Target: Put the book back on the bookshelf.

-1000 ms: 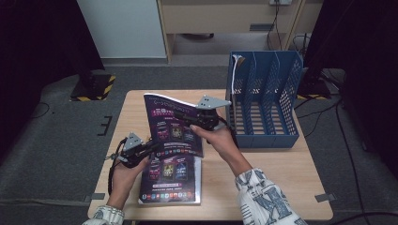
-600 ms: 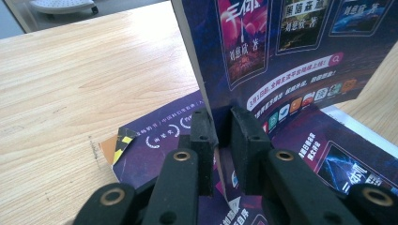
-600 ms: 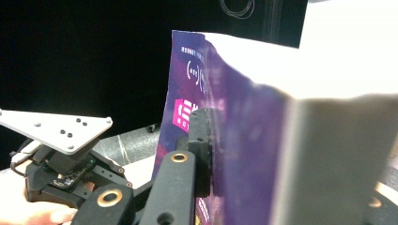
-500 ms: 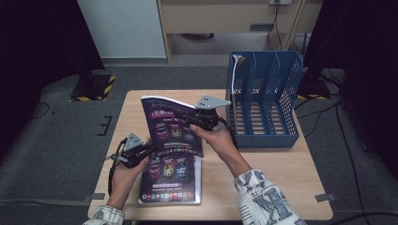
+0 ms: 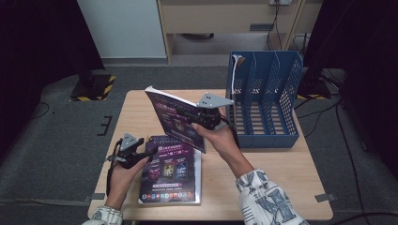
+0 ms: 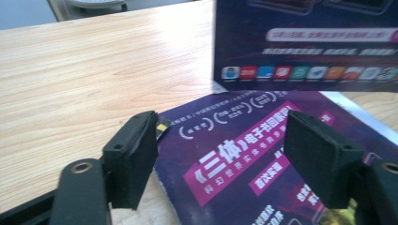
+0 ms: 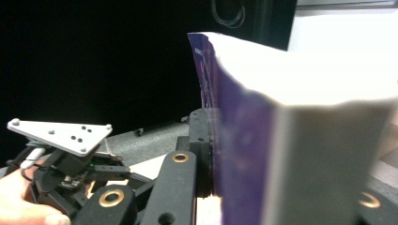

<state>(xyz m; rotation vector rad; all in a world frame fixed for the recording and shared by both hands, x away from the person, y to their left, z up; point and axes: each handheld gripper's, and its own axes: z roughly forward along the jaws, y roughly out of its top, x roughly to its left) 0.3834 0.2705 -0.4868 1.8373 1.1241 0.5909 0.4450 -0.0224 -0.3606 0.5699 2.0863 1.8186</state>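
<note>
My right gripper (image 5: 197, 120) is shut on the edge of a purple book (image 5: 174, 117) and holds it tilted in the air above the table. In the right gripper view the book (image 7: 244, 131) stands between the jaws, its white page edges to the right. A second purple book (image 5: 171, 173) lies flat on the table. My left gripper (image 5: 137, 155) hovers at that book's upper left corner. Its jaws have just been opening and now stand wide apart; in the left gripper view (image 6: 225, 159) the flat book's cover (image 6: 244, 164) lies below them, gripped by neither pad.
A blue file rack (image 5: 265, 108) with several upright slots stands at the back right of the wooden table (image 5: 267, 187). Bare table (image 6: 94, 70) stretches left of the flat book. Dark floor and cables surround the table.
The left gripper's jaws have opened. The right gripper has lifted the upper book higher, off the flat book, and tilted it more upright.
</note>
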